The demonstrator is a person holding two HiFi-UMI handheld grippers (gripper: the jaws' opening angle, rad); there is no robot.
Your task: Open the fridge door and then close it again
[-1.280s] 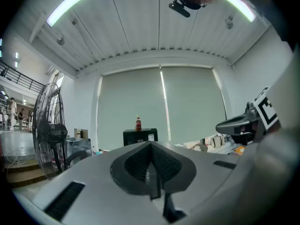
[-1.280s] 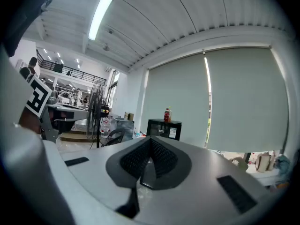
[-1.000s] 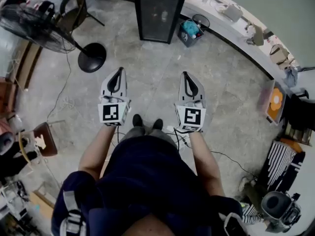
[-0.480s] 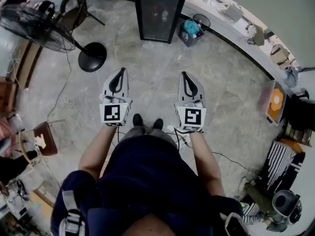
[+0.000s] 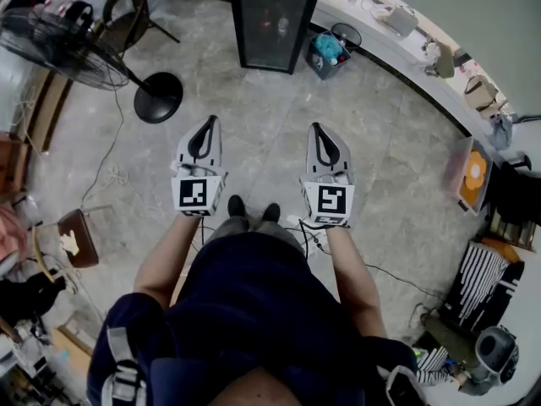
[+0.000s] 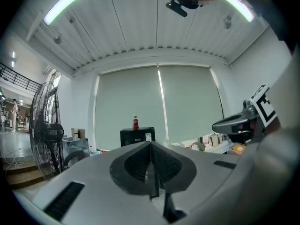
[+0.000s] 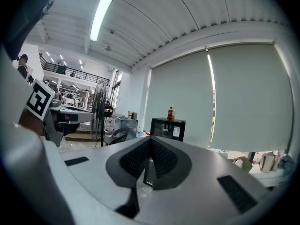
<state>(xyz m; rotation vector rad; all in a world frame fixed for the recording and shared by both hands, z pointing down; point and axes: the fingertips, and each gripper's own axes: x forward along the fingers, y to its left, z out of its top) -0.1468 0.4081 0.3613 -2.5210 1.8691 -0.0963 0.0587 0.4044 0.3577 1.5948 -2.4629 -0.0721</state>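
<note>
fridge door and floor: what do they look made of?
Fridge door: probably dark tinted glass in a black frame, since shapes inside show through it. Floor: grey mottled stone-look tile or polished concrete with a dull sheen. Faint straight seams suggest tile.

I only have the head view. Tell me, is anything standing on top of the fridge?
Observer: Yes. The left gripper view shows a red bottle upright on top of the fridge.
Operator: Are the left gripper's jaws open?
Observer: No. The left gripper is shut, with nothing between its jaws.
Operator: And the right one?
Observer: The right gripper is shut and empty too. Its view shows the fridge some way off, not touched.
</note>
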